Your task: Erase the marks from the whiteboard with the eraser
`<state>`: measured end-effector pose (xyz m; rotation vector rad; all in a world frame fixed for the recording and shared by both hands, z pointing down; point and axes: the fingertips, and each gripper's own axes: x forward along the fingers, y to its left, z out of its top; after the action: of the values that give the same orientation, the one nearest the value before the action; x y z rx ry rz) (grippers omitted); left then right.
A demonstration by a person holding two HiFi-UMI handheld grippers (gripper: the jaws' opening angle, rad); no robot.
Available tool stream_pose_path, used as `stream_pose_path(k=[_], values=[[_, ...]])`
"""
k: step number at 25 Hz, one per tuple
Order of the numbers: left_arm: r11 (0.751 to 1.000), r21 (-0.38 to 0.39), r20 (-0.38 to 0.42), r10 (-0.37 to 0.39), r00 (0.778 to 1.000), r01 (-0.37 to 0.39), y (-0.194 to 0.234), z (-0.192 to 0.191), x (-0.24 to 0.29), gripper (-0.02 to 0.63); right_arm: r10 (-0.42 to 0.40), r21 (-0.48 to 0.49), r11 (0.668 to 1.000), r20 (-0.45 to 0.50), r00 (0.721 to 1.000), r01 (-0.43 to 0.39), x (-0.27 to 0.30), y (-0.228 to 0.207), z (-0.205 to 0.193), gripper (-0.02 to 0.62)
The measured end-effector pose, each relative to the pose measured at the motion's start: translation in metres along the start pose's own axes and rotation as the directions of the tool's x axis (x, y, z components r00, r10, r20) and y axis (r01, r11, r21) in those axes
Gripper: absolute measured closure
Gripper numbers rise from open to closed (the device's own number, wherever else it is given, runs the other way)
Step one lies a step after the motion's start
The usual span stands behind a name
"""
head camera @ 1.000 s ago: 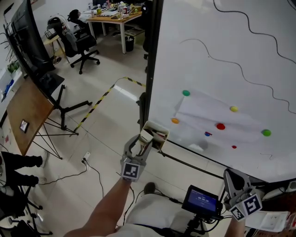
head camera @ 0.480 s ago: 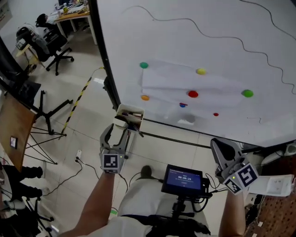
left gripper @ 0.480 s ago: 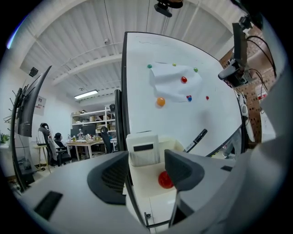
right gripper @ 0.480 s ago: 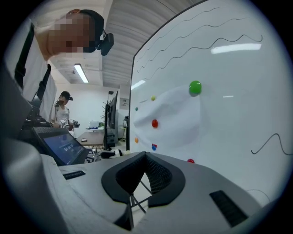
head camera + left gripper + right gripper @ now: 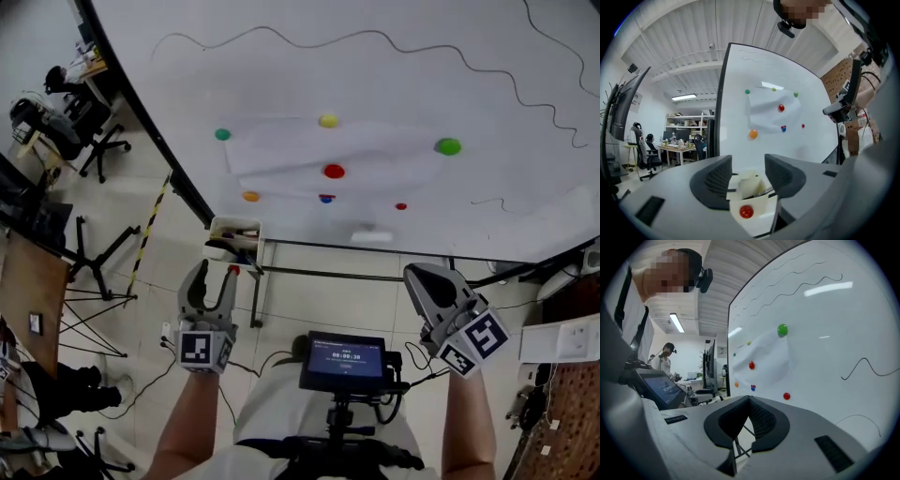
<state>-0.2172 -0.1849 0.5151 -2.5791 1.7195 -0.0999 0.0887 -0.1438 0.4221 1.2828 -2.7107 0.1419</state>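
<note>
The whiteboard point(image 5: 422, 84) fills the top of the head view, with black wavy marks point(image 5: 281, 33) on it and a paper sheet point(image 5: 309, 150) pinned by coloured magnets. A pale eraser-like block point(image 5: 371, 236) sits near the board's lower edge. My left gripper point(image 5: 208, 281) is open just below a small white tray point(image 5: 234, 239) at the board's left corner. Its jaws have just been closing, and in the left gripper view point(image 5: 747, 166) the tray point(image 5: 752, 206) shows in the gap, untouched by the pads. My right gripper point(image 5: 427, 286) is shut and empty point(image 5: 749, 401), low right of the board.
A small screen point(image 5: 345, 359) is mounted at the person's chest between the two arms. A tripod stand point(image 5: 89, 272), office chairs point(image 5: 94, 131), yellow-black floor tape point(image 5: 150, 225) and floor cables lie to the left. The board's frame bar point(image 5: 375, 277) runs under its lower edge.
The head view has swung so the board fills the top. My left gripper, earlier with its tips at the tray, is now slightly back from it. The right gripper shows higher in view.
</note>
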Motion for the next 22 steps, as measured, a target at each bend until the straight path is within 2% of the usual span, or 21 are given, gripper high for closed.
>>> stream_pose_path(k=[2, 5, 11, 14, 16, 20, 22], values=[[0.998, -0.005, 0.033, -0.058, 0.998, 0.058, -0.025, 0.020, 0.006, 0.444, -0.003, 0.014, 1.000, 0.019, 1.000, 0.003, -0.009, -0.006, -0.003, 0.589], [0.988, -0.036, 0.035, -0.149, 0.988, 0.151, -0.068, 0.035, 0.003, 0.486, -0.010, 0.058, 0.998, 0.027, 1.000, 0.008, -0.031, -0.011, -0.012, 0.589], [0.952, -0.105, 0.048, -0.284, 0.958, 0.287, -0.139, 0.068, 0.025, 0.512, -0.047, 0.082, 0.996, 0.069, 0.997, 0.041, -0.077, -0.034, -0.008, 0.589], [0.932, -0.136, 0.042, -0.334, 0.942, 0.336, -0.176, 0.081, 0.030, 0.554, -0.046, 0.104, 0.994, 0.070, 0.996, 0.039, -0.102, -0.041, -0.013, 0.589], [0.912, -0.136, 0.040, -0.384, 0.922, 0.386, -0.207, 0.090, 0.031, 0.569, -0.047, 0.121, 0.992, 0.075, 0.996, 0.038, -0.117, -0.046, -0.016, 0.589], [0.855, -0.091, 0.017, -0.512, 0.859, 0.511, -0.272, 0.104, 0.024, 0.574, -0.038, 0.164, 0.986, 0.093, 0.995, 0.023, -0.142, -0.051, -0.024, 0.589], [0.833, -0.078, -0.008, -0.551, 0.835, 0.548, -0.299, 0.103, 0.018, 0.574, -0.027, 0.177, 0.984, 0.099, 0.995, 0.010, -0.153, -0.052, -0.027, 0.589]])
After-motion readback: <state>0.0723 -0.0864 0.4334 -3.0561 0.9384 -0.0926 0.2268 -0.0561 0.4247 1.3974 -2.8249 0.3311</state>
